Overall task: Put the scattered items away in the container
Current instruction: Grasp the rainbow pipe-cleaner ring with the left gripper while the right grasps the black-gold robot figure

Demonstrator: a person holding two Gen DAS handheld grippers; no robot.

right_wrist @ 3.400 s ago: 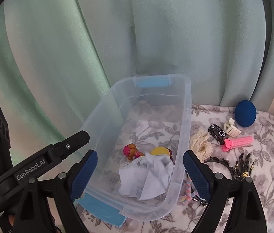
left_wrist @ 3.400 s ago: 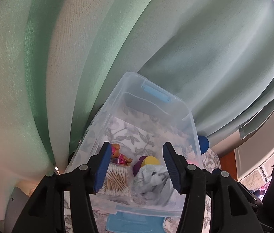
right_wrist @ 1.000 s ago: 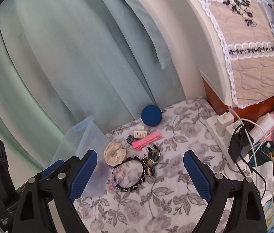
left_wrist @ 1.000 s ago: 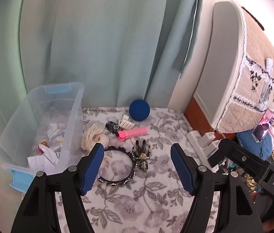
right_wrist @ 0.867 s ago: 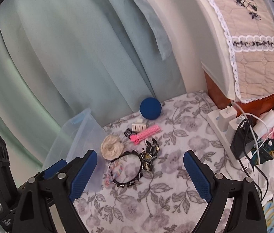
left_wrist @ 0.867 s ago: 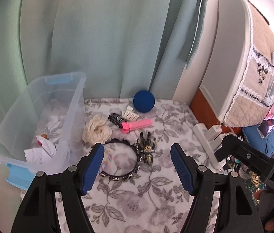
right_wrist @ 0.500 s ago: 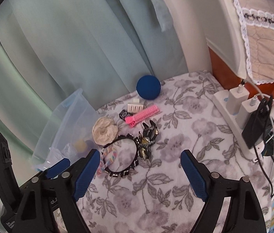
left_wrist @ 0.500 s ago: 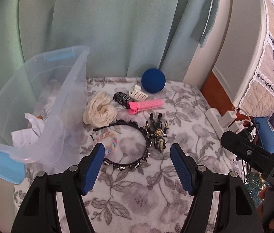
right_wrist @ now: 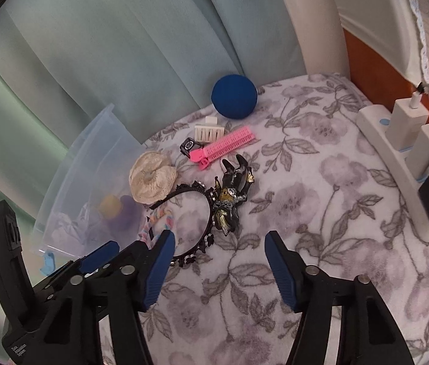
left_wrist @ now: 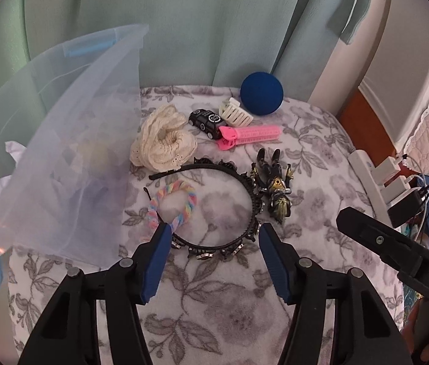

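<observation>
Floral cloth [left_wrist: 214, 298] carries loose items. Both tools, left tool [left_wrist: 213, 245] and right tool [right_wrist: 219, 254], are closing, gripping nothing; next, settle around the black headband [left_wrist: 246, 182] and figure [right_wrist: 229, 196].

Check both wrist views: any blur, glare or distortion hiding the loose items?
Left wrist: sharp; fisheye bends the edges, and the clear bin wall hazes its contents. Right wrist: sharp too, soft daylight, black corner vignette; headband partly hidden behind a tong finger.

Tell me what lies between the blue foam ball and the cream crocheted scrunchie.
Left wrist view: between blue foam ball and cream crocheted scrunchie lie a white claw clip and black toy car.
</observation>
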